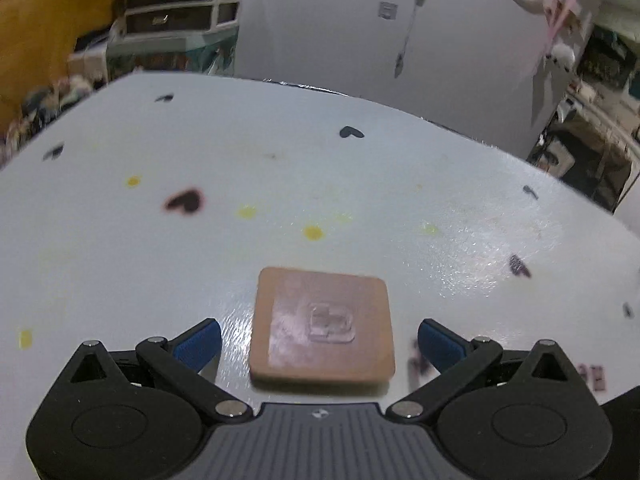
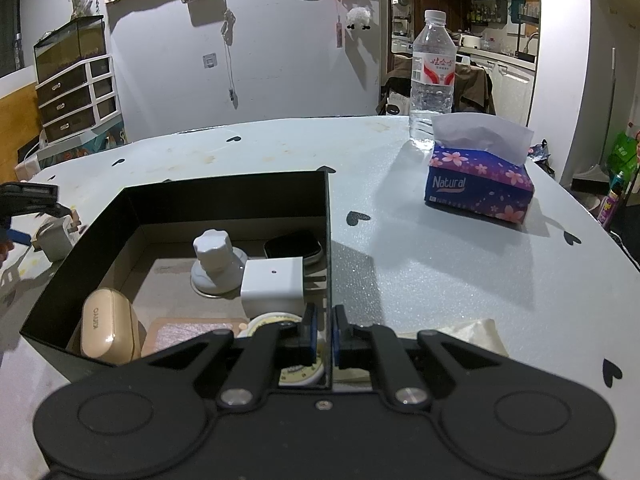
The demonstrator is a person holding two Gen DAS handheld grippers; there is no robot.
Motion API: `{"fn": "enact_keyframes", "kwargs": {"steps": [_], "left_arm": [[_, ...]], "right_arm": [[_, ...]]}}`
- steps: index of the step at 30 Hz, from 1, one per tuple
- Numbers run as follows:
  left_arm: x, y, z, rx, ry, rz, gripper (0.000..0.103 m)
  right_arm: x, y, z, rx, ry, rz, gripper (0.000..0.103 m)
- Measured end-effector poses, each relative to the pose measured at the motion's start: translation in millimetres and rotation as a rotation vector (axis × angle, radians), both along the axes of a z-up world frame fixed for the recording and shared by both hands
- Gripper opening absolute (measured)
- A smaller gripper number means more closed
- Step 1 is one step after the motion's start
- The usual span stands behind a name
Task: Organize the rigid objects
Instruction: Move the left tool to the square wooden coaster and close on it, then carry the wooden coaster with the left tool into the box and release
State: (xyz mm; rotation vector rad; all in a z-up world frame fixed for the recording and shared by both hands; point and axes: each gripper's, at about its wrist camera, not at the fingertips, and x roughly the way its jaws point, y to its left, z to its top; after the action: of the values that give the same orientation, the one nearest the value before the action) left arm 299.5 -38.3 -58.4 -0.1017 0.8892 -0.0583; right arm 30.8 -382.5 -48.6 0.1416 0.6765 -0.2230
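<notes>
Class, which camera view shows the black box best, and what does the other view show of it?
The right wrist view: the black box fills its middle, interior and contents visible, with the right gripper clamped on its side wall. The left wrist view shows none of it, only a tan square pad on the table.

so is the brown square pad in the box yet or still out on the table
Out: the brown square pad lies flat on the white table, between the open left gripper fingers.
</notes>
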Motion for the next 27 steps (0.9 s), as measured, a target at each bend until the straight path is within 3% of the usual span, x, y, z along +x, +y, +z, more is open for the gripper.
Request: {"fn": "enact_keyframes", "kwargs": {"steps": [4,7,9,16,22,27], "left_arm": [[3.0,-9.2,-4.4,0.066,-0.021,0.018,0.101],[0.6,-16.6,-5.2,0.138,-0.055,-0.004,0.086],[-0.6,-15.6,-2.9,0.131,-0.066,-0.029,0.076],[-12.5,1.0,6.6,0.133,-0.103,-0.042,0.075],[-40.8,1.5,51.6,0.105,-0.264,-0.081,0.075],[-71.3,-20.7,86.4,0.031,-0.323,-0.183,0.075]], "right_arm": [[-0.1,-0.5,0.0,0.002,-0.002,-0.001,0.008],[0.1,0.0,0.0,0.0,0.0,0.0,0.008],[-0.1,-0.2,0.0,0.0,0.0,-0.001,0.008],[0.0,-0.1,0.0,-0.001,0.001,-0.001,0.008],[-0.1,0.0,0.0,0.001,0.0,-0.001,0.008],[0.0,0.0,0.0,0.001,0.0,-0.001,0.008]]}}
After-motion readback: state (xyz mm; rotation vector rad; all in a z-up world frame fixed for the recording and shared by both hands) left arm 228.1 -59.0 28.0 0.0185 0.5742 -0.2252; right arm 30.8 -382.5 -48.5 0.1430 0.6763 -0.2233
